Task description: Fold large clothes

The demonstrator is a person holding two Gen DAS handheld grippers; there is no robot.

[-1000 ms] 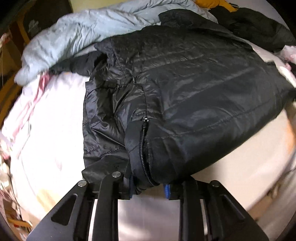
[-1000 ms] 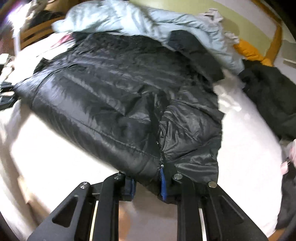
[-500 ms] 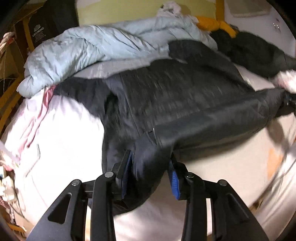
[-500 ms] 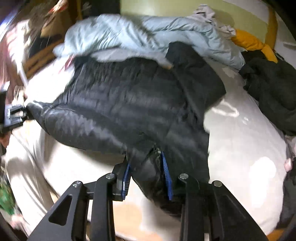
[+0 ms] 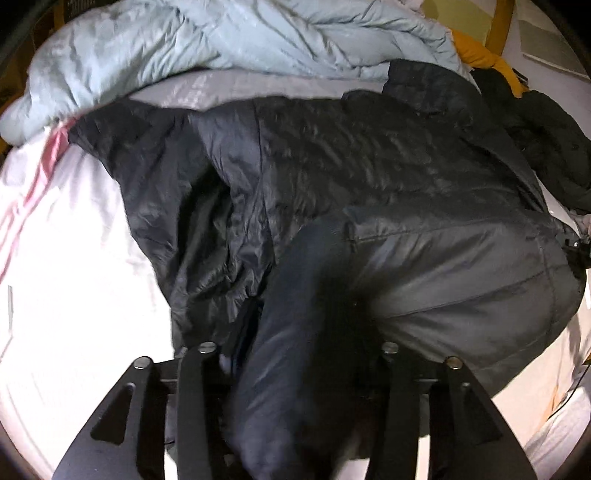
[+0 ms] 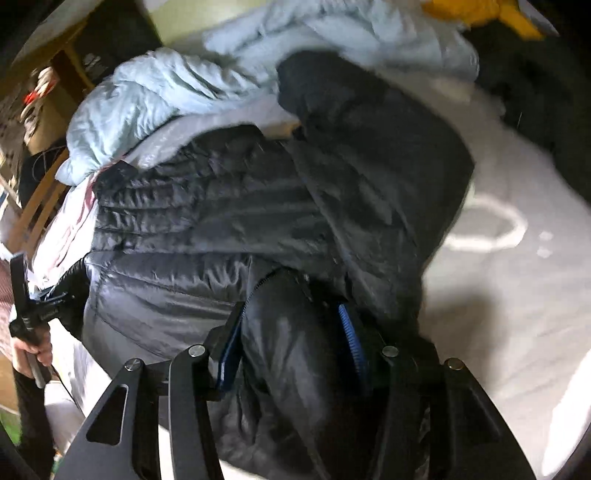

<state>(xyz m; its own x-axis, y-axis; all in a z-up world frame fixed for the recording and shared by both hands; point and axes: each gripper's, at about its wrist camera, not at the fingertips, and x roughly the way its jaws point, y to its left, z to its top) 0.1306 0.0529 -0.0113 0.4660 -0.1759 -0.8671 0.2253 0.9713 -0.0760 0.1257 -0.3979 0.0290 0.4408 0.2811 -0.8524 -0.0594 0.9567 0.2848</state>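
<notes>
1. White bedding on the bed [image 5: 74, 302] forms the working surface; a pale blue duvet [image 5: 229, 37] is heaped along the far side, and a yellow garment [image 6: 491, 16] and a dark coat [image 5: 546, 140] lie at the far corner.
2. On the bed, between the two grippers, the black puffer jacket [image 5: 369, 173] is spread, its far edge touching the duvet.
3. A bunched fold of the jacket's near hem is seen between the jaws of the left hand-held gripper [image 5: 306, 354]. The jaws have just been opening, and whether the pads still press on the cloth cannot be told, since the cloth hides them.
4. The right hand-held gripper [image 6: 291, 339] likewise has a roll of hem between its blue pads [image 6: 349, 328]. Its jaws have also just been opening, and the cloth appears to fill the gap; a firm grasp cannot be confirmed.
5. In the right wrist view the other gripper is visible at the far left, at the opposite end of the hem, held by a hand [image 6: 31, 350].
6. The jacket's long axis is judged to run from one gripper to the other, with the body lying ahead of both, toward the duvet.
7. Each gripper is nearest its own hem corner, so a fold forward over the body would be shared equally.
</notes>
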